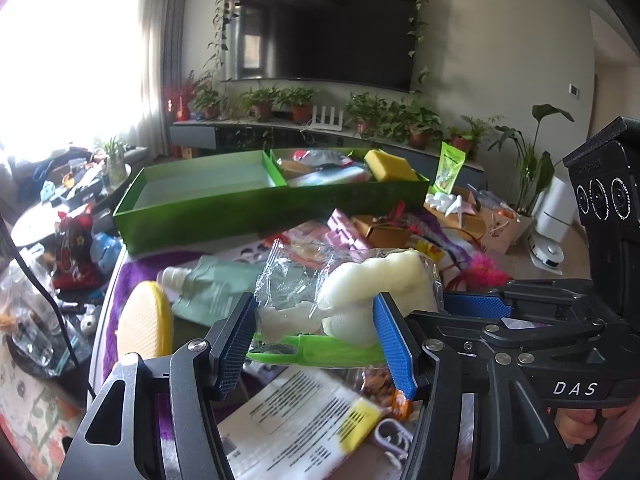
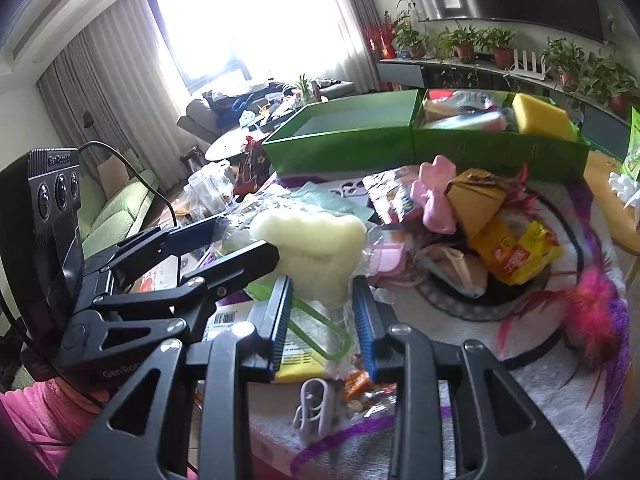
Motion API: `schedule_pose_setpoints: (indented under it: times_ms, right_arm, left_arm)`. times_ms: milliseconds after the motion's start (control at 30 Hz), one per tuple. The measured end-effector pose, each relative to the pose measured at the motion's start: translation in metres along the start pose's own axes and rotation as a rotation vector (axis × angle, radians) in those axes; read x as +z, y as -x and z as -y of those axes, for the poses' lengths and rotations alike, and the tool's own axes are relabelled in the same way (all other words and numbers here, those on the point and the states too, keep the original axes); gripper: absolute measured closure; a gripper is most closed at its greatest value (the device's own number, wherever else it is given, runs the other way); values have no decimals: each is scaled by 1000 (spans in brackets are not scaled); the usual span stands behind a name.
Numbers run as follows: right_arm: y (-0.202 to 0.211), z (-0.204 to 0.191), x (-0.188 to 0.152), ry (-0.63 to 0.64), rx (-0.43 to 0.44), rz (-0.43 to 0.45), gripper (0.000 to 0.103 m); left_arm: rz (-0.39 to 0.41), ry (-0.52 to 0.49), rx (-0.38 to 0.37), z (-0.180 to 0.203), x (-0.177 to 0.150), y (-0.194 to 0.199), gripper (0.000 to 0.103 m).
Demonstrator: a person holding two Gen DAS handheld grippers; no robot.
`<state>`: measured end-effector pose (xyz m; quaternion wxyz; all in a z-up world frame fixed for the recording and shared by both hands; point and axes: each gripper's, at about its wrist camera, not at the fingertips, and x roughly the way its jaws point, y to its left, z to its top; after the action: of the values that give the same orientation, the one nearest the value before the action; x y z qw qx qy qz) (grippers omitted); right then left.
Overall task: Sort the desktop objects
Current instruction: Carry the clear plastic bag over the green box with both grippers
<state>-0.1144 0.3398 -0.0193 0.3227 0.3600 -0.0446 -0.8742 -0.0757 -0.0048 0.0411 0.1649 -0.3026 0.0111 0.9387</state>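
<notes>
my left fingers (image 1: 316, 344) stand apart around a clear bag (image 1: 304, 280) holding one pale foam piece (image 1: 376, 284); whether they pinch it i cannot tell. my right fingers (image 2: 322, 328), also apart, straddle the foam's lower end from the other side, so both hands are equally near. the foam's long axis runs across between them. beyond, toward the counter's far edge, sit two green boxes (image 1: 208, 208): one bare, one part-filled.
</notes>
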Motion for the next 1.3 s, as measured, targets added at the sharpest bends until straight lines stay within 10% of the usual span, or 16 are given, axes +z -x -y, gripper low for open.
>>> schedule_pose_setpoints:
  times_ms: [1300]
  right_arm:
    - [27,90,65,-38,-23,74,71]
  left_arm:
    - [10,-89,-27,51,84,-59,44]
